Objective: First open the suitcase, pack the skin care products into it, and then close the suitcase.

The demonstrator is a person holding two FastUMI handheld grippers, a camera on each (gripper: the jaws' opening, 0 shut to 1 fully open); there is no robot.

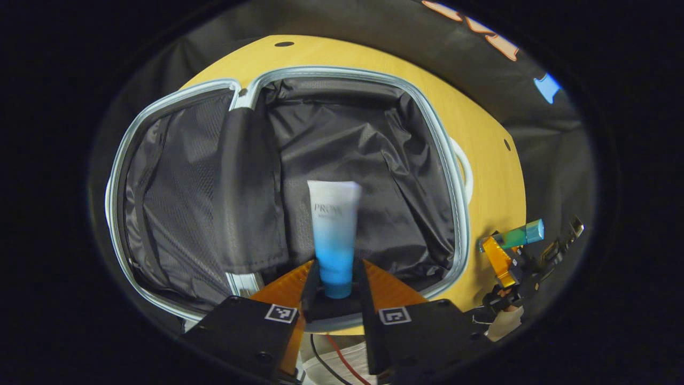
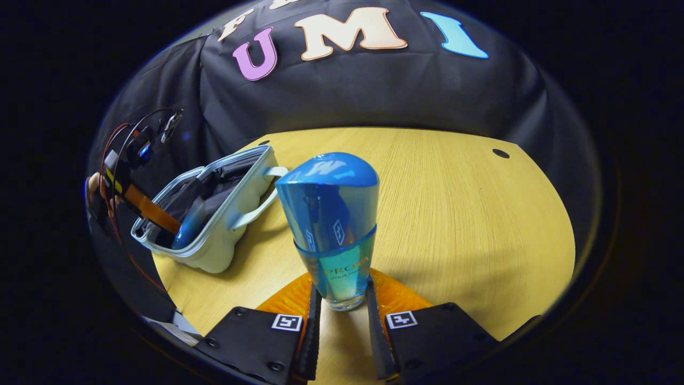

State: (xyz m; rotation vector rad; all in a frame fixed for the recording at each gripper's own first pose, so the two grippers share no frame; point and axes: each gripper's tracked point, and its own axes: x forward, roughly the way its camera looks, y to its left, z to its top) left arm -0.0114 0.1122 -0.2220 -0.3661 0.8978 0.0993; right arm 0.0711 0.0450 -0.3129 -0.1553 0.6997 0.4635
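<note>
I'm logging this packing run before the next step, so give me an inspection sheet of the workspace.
Surface: wooden table, holes near its edge.
Job's things: suitcase open, dark lining; tube held over it; blue bottle held above the table.
Clutter: nothing seen.
Grippers: left gripper jaws closed on the tube; right gripper jaws closed on the bottle.
Cables: red and black wires under the left gripper.
Surroundings: black cloth wall.

Tube (image 1: 334, 235) cap end hidden between left gripper (image 1: 336, 291) fingers; print blurred. Suitcase (image 1: 288, 182) near rim cut off behind gripper body. Bottle (image 2: 334, 230) base partly masked by right gripper (image 2: 340, 315) fingers. Suitcase interior mostly obscured in right gripper view.
</note>
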